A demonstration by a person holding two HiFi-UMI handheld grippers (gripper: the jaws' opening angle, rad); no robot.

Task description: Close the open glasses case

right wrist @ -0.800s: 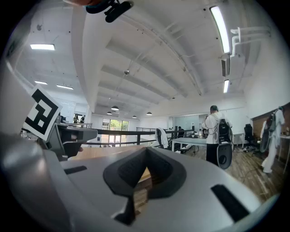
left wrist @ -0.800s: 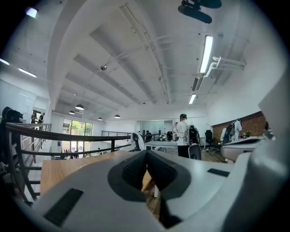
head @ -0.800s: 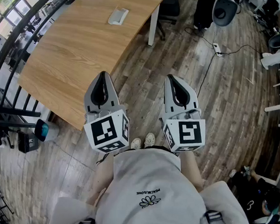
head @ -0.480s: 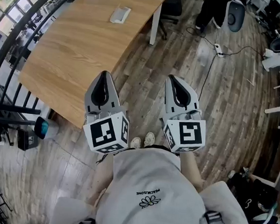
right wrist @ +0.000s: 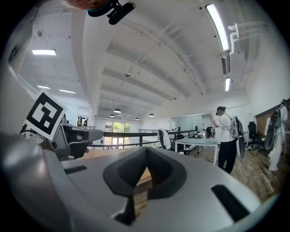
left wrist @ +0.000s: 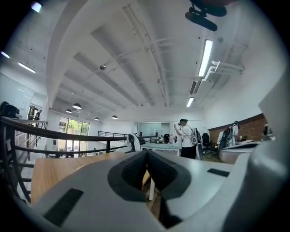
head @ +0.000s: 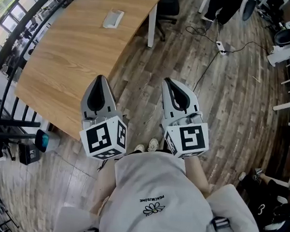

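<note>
Glasses case: the glasses case is lying on the far end of the counter, well ahead of both pairs of fingers and to the left of the left pair; it is showing too small to tell whether its lid is up.
Way to it: a long bare stretch of wooden counter top is lying between the fingers and the case.
Left gripper: the left gripper is pointing level over the near corner of the counter, its fingers pressing together at the tips and pinching nothing.
Right gripper: the right gripper is hanging just beside the left one, off the counter's edge and over the plank floor, its fingers pressing together on nothing.
Behind the case: an office chair is standing at the counter's far end, beyond the case.
Left of the fingers: a dark railing is curving along the counter's outer side.
Right of the fingers: a power strip is lying on the floor with its cable trailing.
Ahead: another person is standing well beyond the counter.
</note>
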